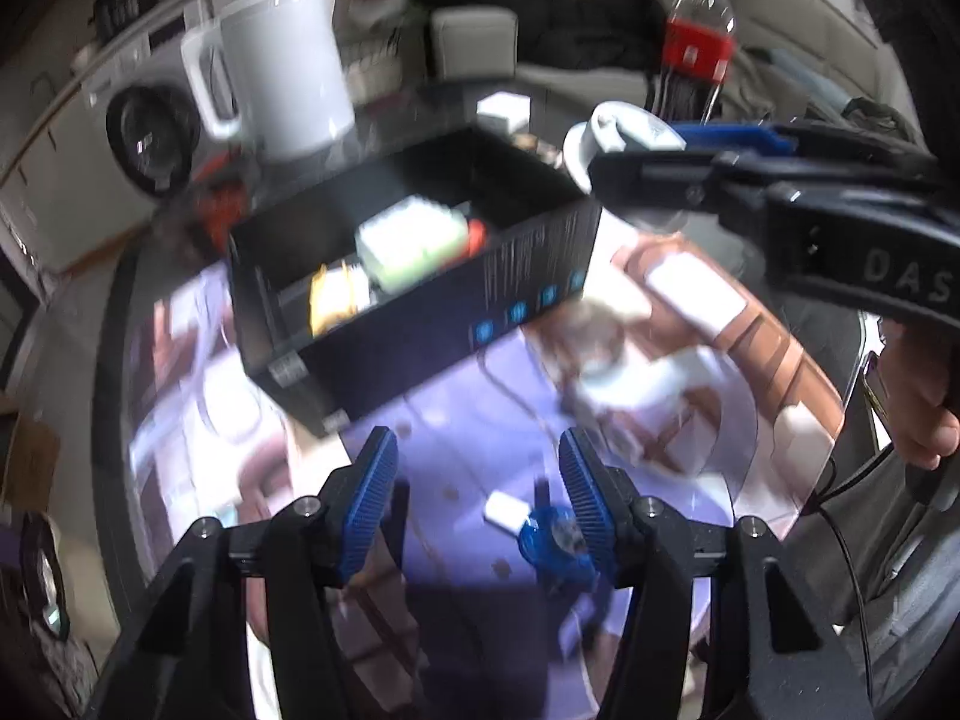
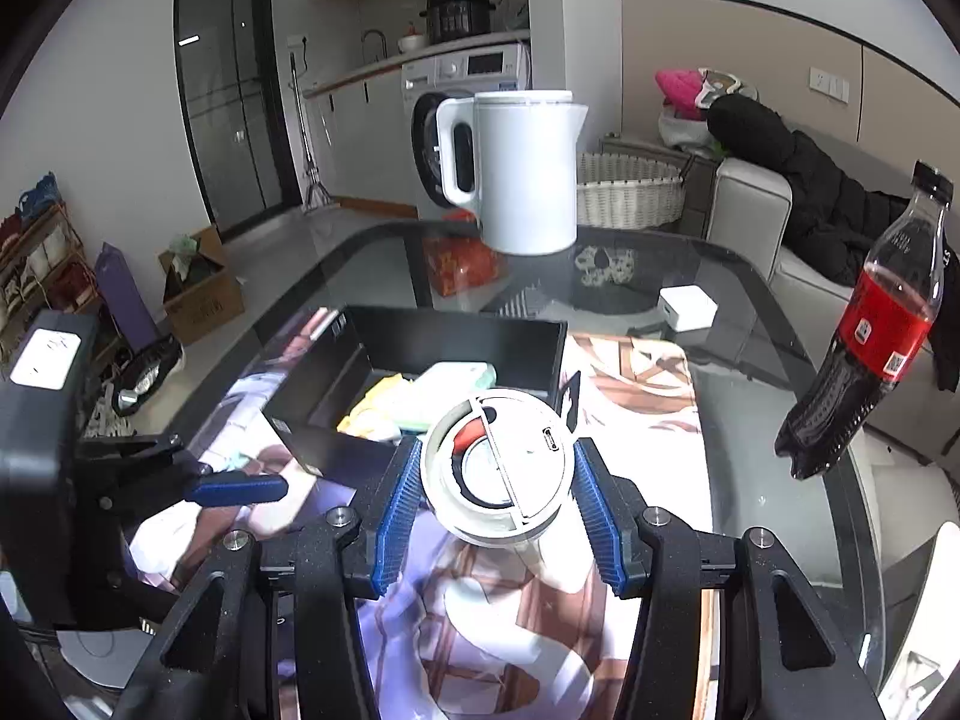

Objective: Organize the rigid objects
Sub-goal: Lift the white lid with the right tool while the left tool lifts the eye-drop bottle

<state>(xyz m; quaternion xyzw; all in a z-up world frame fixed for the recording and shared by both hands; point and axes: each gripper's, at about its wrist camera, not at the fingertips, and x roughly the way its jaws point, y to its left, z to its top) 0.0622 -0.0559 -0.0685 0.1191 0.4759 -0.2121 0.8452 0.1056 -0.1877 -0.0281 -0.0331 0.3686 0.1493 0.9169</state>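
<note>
The right gripper (image 2: pixel 495 489) clamps a round white device (image 2: pixel 498 474) with red and black markings; the left gripper (image 1: pixel 477 483) stands apart, empty.

Home, open-plan flat: kitchen counter (image 2: pixel 384 69) along back wall w/ sink tap (image 2: pixel 373 39), pressure cooker (image 2: pixel 459 15) on top, washing machine (image 2: pixel 456 114) under it. Sofa (image 2: pixel 774 222) w/ dark coat at right. Glass dining table (image 2: pixel 750 372) carries white kettle (image 2: pixel 528 171) near its far edge.
</note>
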